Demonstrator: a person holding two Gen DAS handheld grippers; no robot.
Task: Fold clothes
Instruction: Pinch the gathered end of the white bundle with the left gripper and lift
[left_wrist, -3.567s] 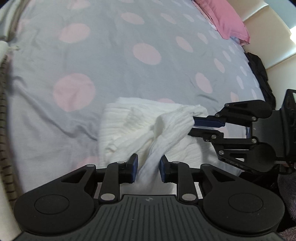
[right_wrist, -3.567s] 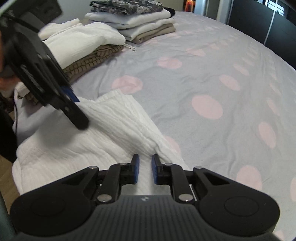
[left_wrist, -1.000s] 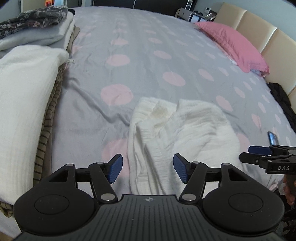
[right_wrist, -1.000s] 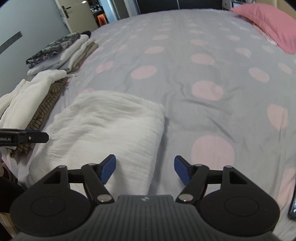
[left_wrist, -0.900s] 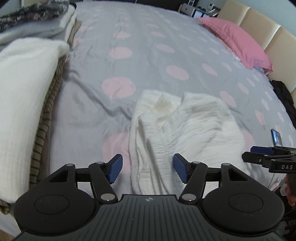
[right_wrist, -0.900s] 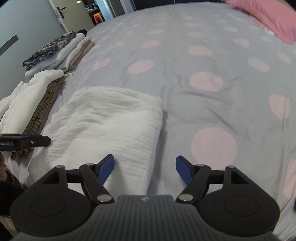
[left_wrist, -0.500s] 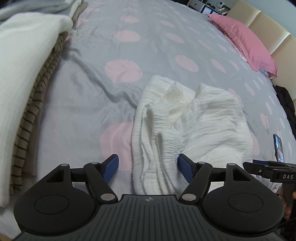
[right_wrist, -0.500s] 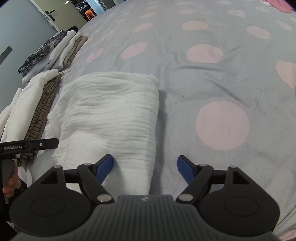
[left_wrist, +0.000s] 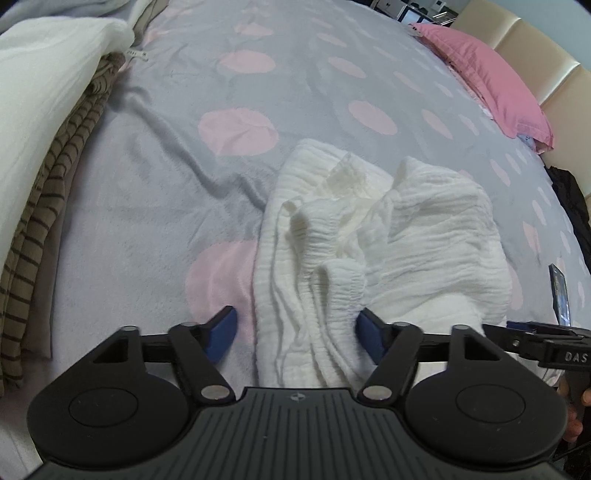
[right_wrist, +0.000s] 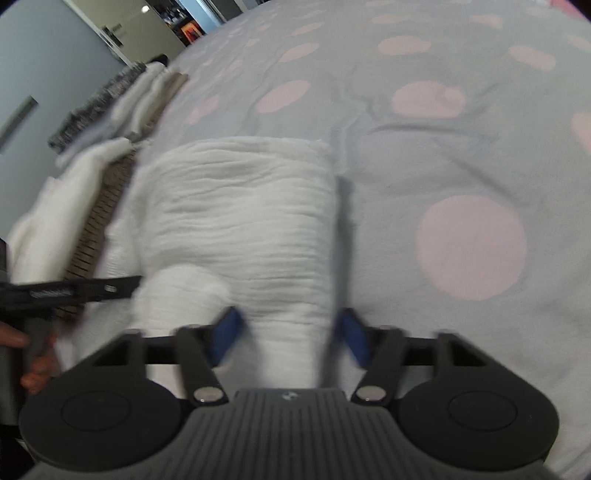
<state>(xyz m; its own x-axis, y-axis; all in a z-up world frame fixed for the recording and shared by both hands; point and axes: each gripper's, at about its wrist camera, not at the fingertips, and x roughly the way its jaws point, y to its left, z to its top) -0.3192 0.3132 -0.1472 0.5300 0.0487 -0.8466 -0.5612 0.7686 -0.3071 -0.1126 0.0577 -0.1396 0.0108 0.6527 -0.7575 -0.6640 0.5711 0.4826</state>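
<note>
A white crinkled garment (left_wrist: 369, 236) lies folded in a loose bundle on the grey bed cover with pink dots (left_wrist: 155, 177). Its gathered elastic edge faces me in the left wrist view. My left gripper (left_wrist: 297, 332) is open, its blue-padded fingers either side of the garment's near end. In the blurred right wrist view the same garment (right_wrist: 243, 221) shows a smooth folded side. My right gripper (right_wrist: 286, 334) is open and straddles its near end. Each gripper shows at the edge of the other's view, the right one (left_wrist: 535, 341) and the left one (right_wrist: 74, 291).
Stacks of folded clothes, white over brown striped (left_wrist: 44, 122), lie along the bed's left edge and show in the right wrist view (right_wrist: 92, 177). A pink pillow (left_wrist: 491, 77) and beige headboard (left_wrist: 554, 70) are at the far right. A phone (left_wrist: 559, 291) lies at the right.
Both grippers let go of the garment, opened, pulled back, then came down and forward to its near ends. The garment now lies folded on the bed.
</note>
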